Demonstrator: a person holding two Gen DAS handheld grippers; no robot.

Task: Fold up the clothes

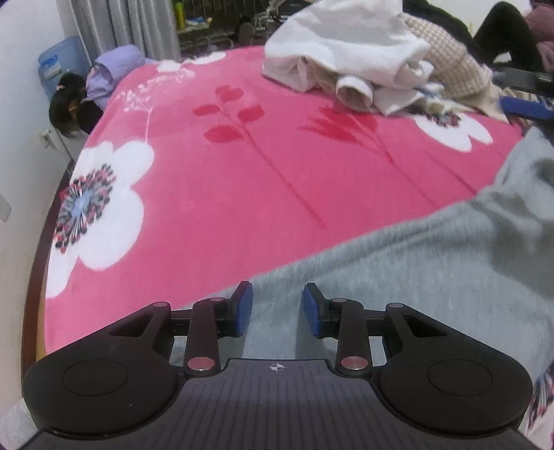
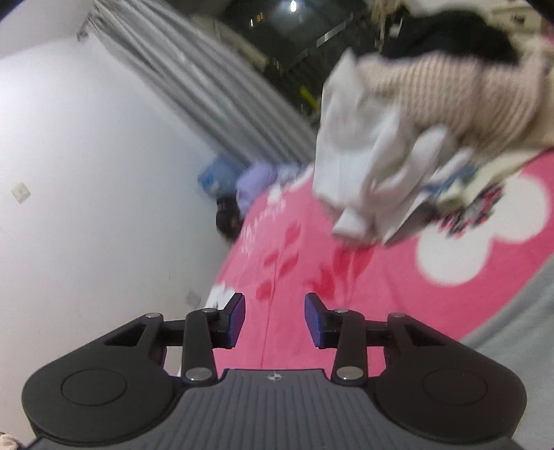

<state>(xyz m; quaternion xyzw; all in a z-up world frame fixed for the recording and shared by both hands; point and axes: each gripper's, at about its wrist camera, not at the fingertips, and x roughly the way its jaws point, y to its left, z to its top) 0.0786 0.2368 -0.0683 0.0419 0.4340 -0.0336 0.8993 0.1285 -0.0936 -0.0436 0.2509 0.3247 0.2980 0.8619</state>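
Observation:
A grey garment point(image 1: 432, 263) lies spread over the near right part of a pink flowered blanket point(image 1: 214, 180). My left gripper point(image 1: 277, 308) hovers open just over the garment's near edge, with nothing between its blue pads. At the far side of the bed sits a heap of white and beige clothes point(image 1: 349, 59). The right wrist view is blurred and tilted. My right gripper point(image 2: 275, 320) is open over bare pink blanket point(image 2: 311, 294), with the white and striped heap point(image 2: 398, 145) ahead of it and a strip of the grey garment point(image 2: 526, 311) at its right.
A white wall point(image 2: 86, 173) and grey curtains point(image 1: 131, 24) border the bed on the left. A lilac jacket point(image 1: 114, 69) and a blue water bottle point(image 1: 55, 65) sit by the far left corner. The other gripper's blue pad point(image 1: 526, 107) shows at the right edge.

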